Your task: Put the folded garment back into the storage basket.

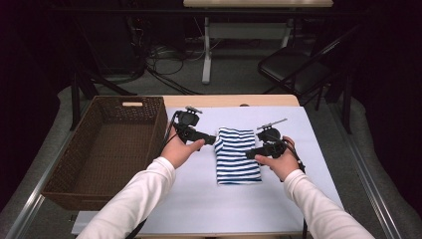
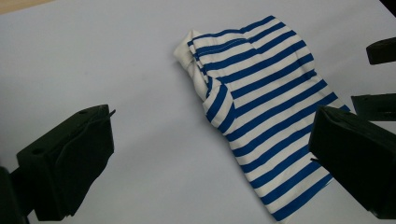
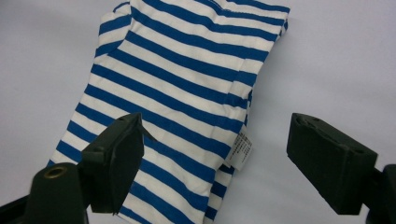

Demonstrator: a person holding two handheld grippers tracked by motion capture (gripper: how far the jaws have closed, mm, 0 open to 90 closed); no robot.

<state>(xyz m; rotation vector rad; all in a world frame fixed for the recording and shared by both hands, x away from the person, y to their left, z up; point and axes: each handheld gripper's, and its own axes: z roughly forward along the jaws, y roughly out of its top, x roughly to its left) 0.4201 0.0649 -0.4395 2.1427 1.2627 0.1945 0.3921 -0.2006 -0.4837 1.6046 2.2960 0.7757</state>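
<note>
A: Striped shirt [image 1: 238, 155], blue and white, folded into a long rectangle, flat on the white sheet [image 1: 199, 199] that covers the table, about mid-table.
B: Anything on it?
A: Small white label [image 3: 239, 151] sticks out at one long edge, seen in the right gripper view. Print too small to read.
B: Grippers?
A: Left gripper [image 1: 213, 140] sits at the shirt's upper left corner, jaws spread wide, nothing between them. In the left gripper view one jaw hangs over bare sheet, the other over the shirt's edge.
B: Touching the cloth?
A: Can't tell from here, probably just above it. Right gripper [image 1: 250, 154] is at the shirt's right edge, jaws apart too, gripping nothing. One jaw over the stripes, the other over bare sheet past the label.
B: Hands?
A: Each hand holds its gripper, white sleeves coming in from below.
B: Surroundings?
A: Brown woven basket [image 1: 84, 164] just left of the sheet, near the left gripper. Black folding chair [image 1: 293, 69] on the floor beyond the table.
</note>
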